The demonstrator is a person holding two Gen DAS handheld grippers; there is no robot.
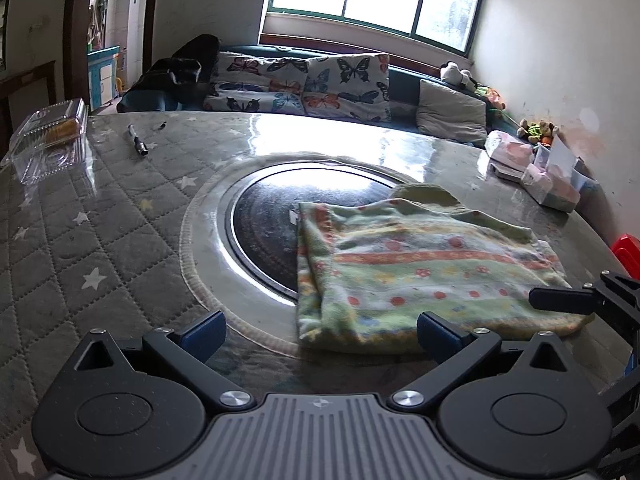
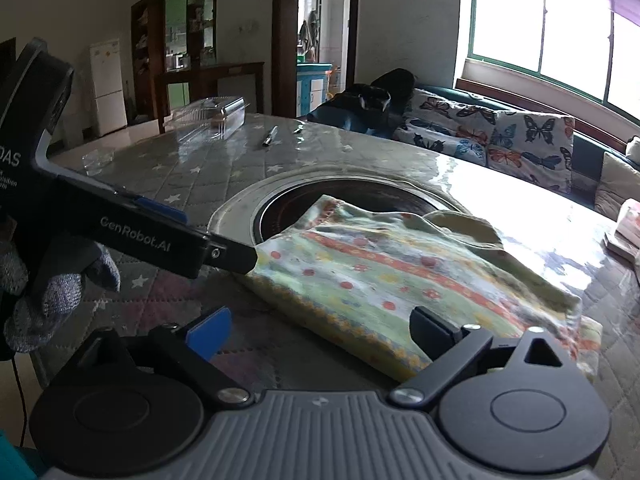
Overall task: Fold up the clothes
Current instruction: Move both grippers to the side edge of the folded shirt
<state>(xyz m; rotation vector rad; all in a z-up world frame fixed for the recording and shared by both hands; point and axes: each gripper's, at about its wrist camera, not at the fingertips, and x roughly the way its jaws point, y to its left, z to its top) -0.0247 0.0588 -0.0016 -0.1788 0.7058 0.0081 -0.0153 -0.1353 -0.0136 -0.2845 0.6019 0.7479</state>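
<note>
A folded green fleece garment (image 1: 420,268) with orange stripes and red dots lies on the table, partly over the round black hotplate (image 1: 264,224). It also shows in the right wrist view (image 2: 400,280). My left gripper (image 1: 320,330) is open and empty, just short of the garment's near edge. My right gripper (image 2: 324,330) is open and empty at the garment's near corner. The left gripper's finger (image 2: 236,258) reaches in from the left in the right wrist view and touches the garment's left edge. The right gripper's fingertip (image 1: 560,300) shows at the garment's right edge.
The table (image 1: 100,220) has a quilted star-print cover under glass. A clear plastic box (image 1: 48,140) and a pen (image 1: 138,142) lie at the far left. Tissue packs and boxes (image 1: 536,168) sit at the far right. A sofa with butterfly cushions (image 1: 304,88) stands behind.
</note>
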